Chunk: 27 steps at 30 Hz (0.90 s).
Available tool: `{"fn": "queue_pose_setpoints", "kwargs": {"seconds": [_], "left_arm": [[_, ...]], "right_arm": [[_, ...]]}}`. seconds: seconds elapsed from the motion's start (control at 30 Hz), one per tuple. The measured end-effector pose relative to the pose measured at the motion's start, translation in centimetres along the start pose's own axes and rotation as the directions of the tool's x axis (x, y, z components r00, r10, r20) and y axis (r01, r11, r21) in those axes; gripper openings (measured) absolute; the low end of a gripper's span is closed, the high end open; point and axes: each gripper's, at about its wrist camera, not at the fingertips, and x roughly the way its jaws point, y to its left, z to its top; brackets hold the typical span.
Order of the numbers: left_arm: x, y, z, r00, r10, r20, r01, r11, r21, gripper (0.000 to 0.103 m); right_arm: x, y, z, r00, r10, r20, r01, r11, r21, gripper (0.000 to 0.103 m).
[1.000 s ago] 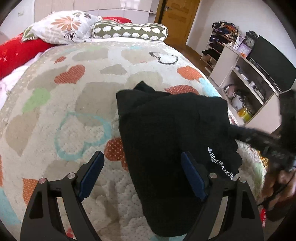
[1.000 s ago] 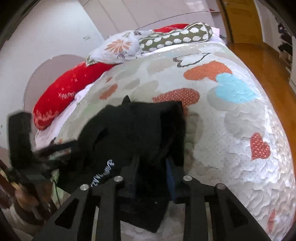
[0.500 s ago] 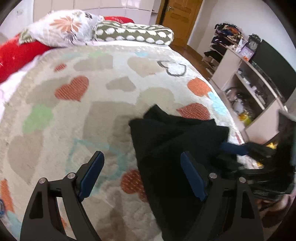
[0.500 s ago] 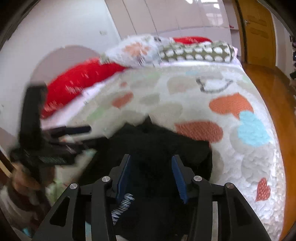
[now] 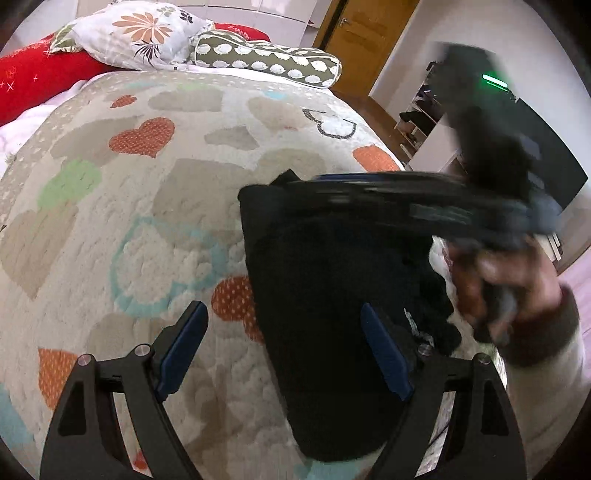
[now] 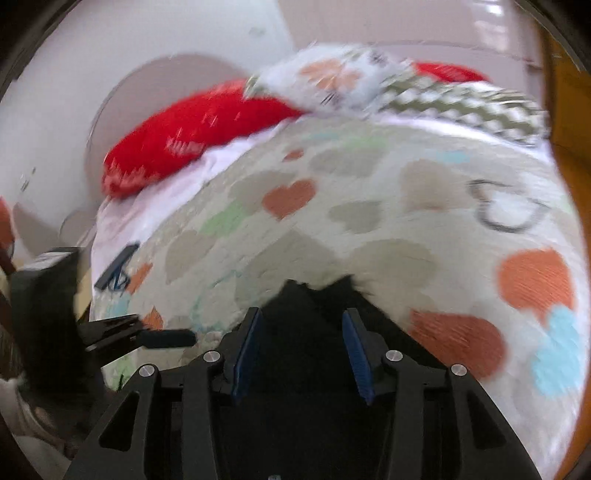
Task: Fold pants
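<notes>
Black folded pants (image 5: 325,280) lie on the heart-patterned bed cover (image 5: 147,221) near its right edge. My left gripper (image 5: 282,314) hovers open over the pants' left edge, its right finger above the fabric and its left finger above the cover. My right gripper (image 5: 369,192), motion-blurred, reaches across the far end of the pants from the right, held by a person's hand (image 5: 498,288). In the right wrist view its jaws (image 6: 302,315) stand apart over the black pants (image 6: 306,295), with no pad seen pressing on the cloth. The left gripper (image 6: 142,302) shows at that view's left.
A red pillow (image 5: 33,85), a floral pillow (image 5: 140,33) and a green spotted bolster (image 5: 266,64) lie at the head of the bed. To the right are a wooden door (image 5: 365,40), shelves (image 5: 417,118) and a dark screen (image 5: 546,158). The bed edge falls away to the right.
The right gripper's jaws have widened from a narrow grip on the pants. That gripper has swung in over the far end of the pants. The left gripper has barely moved.
</notes>
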Motion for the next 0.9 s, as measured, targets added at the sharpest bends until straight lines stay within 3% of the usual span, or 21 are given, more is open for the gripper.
{"fn": "queue_pose_setpoints", "kwargs": {"seconds": [0.1, 0.13, 0.17, 0.2, 0.33, 0.47, 0.53, 0.6, 0.73, 0.8, 0.87, 0.9], "left_arm": [[0.5, -0.4, -0.7, 0.999, -0.02, -0.026, 0.02, 1.0, 0.006, 0.085], [0.7, -0.4, -0.9, 0.999, -0.018, -0.03, 0.018, 1.0, 0.007, 0.085], [1.0, -0.4, -1.0, 0.999, -0.02, -0.033, 0.02, 1.0, 0.004, 0.085], [1.2, -0.3, -1.1, 0.999, -0.033, -0.037, 0.032, 0.999, -0.003, 0.085], [2.0, 0.2, -1.5, 0.997, -0.07, -0.041, 0.068, 0.997, -0.047, 0.086], [2.7, 0.1, -1.9, 0.996, -0.07, -0.051, 0.068, 0.996, -0.05, 0.086], [2.6, 0.1, -1.7, 0.995, -0.076, -0.058, 0.073, 0.996, -0.051, 0.086], [2.2, 0.3, -1.3, 0.995, -0.078, -0.058, 0.075, 0.996, -0.05, 0.086], [0.6, 0.1, 0.0, 1.0, -0.023, -0.013, 0.023, 1.0, -0.006, 0.086], [0.0, -0.1, 0.9, 1.0, -0.003, 0.013, 0.002, 1.0, 0.014, 0.086], [0.0, -0.3, 1.7, 1.0, 0.019, 0.024, -0.019, 0.999, 0.028, 0.086], [0.1, -0.4, 2.0, 0.999, 0.027, 0.032, -0.028, 0.999, 0.035, 0.086]], "right_arm": [[3.4, 0.3, 0.6, 0.995, 0.025, -0.1, -0.028, 0.999, -0.029, 0.045], [4.3, 0.3, 0.8, 0.992, -0.001, -0.123, -0.005, 0.999, -0.047, 0.034], [4.6, 0.3, 0.8, 0.991, -0.019, -0.129, 0.011, 0.998, -0.059, 0.009], [4.6, 0.4, 0.9, 0.991, -0.019, -0.13, 0.01, 0.997, -0.07, 0.007], [3.6, 1.9, 2.1, 0.996, -0.067, -0.06, 0.057, 0.986, -0.154, 0.006], [6.5, 1.0, 2.0, 0.987, -0.153, -0.04, 0.147, 0.981, -0.126, 0.0], [7.4, 0.1, 1.8, 0.99, -0.128, -0.055, 0.123, 0.989, -0.076, 0.0], [5.6, -0.4, 1.7, 0.996, -0.088, -0.005, 0.087, 0.996, -0.019, 0.0], [-0.7, -1.0, 1.0, 0.988, -0.118, 0.095, 0.117, 0.993, 0.019, 0.014], [-4.1, -1.2, -0.4, 0.981, -0.144, 0.128, 0.141, 0.99, 0.026, 0.03], [-6.4, -1.2, -2.2, 0.975, -0.172, 0.142, 0.167, 0.985, 0.042, 0.053], [-6.8, -1.3, -2.8, 0.974, -0.177, 0.139, 0.172, 0.984, 0.047, 0.053]]}}
